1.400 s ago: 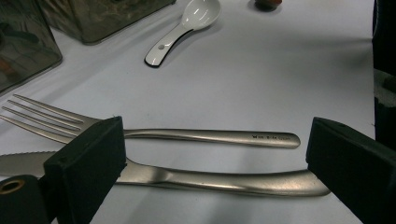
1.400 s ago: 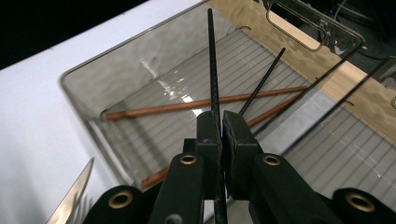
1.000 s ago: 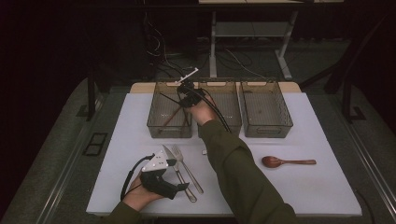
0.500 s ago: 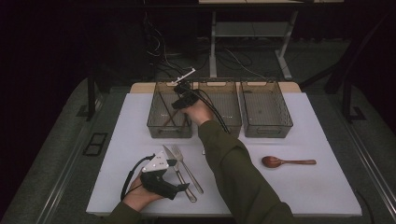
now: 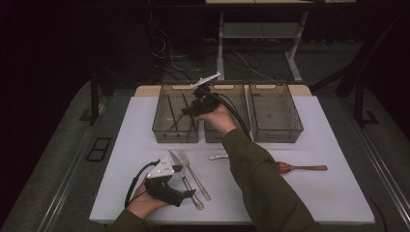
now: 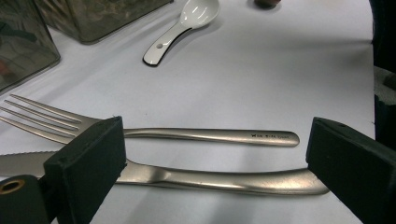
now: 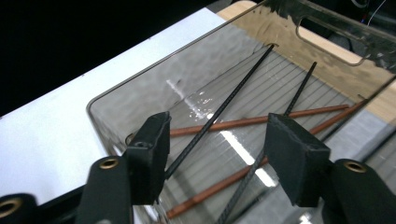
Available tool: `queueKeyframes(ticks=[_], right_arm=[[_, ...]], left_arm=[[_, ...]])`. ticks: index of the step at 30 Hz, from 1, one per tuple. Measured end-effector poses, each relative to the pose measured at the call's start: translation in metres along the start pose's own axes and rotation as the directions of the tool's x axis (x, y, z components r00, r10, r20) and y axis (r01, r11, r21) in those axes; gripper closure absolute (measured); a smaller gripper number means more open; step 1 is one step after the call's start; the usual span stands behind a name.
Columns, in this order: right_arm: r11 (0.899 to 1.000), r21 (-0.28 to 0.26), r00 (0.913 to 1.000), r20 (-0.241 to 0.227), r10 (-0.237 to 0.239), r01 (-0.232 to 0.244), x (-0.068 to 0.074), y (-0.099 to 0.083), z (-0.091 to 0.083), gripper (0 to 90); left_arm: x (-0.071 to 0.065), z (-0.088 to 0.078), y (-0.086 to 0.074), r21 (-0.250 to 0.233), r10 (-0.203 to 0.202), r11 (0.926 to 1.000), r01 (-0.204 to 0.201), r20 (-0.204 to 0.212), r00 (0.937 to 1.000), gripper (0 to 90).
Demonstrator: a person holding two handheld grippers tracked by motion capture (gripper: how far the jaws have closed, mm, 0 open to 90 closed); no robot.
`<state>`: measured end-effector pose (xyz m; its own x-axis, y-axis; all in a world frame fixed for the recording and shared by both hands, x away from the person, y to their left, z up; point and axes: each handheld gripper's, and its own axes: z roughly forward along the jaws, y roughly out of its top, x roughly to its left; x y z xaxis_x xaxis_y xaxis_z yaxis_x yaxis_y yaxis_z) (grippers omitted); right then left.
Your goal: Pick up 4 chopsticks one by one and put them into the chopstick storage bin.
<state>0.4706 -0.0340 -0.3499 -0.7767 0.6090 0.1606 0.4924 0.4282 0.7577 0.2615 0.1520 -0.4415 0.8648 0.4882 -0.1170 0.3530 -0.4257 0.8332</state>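
White table point(image 5: 338, 203): right gripper point(image 7: 215, 154) jaws just opening, empty, over chopsticks point(image 7: 243, 122) in bin point(image 5: 159, 131); left gripper point(image 6: 215, 154) agape, knife point(image 6: 224, 179) crosswise between.

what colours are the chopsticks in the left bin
Two black and two reddish-brown, lying crossed in the bin; clearest in the right gripper view.
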Motion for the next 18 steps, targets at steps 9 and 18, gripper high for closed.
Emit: queueKeyframes(ticks=[9, 18], right_arm=[[0.999, -0.043, 0.9986, -0.048, -0.021, 0.019, 0.000, -0.023, -0.032, 30.9], [0.996, -0.073, 0.9970, -0.059, -0.051, 0.046, -0.001, -0.050, -0.067, 26.7]], left_arm=[[0.001, 0.000, 0.000, -0.001, -0.010, 1.0000, 0.010, -0.006, 0.9999, 4.2], [0.003, 0.003, 0.000, 0.002, -0.010, 1.0000, 0.010, -0.010, 0.9999, 4.2]])
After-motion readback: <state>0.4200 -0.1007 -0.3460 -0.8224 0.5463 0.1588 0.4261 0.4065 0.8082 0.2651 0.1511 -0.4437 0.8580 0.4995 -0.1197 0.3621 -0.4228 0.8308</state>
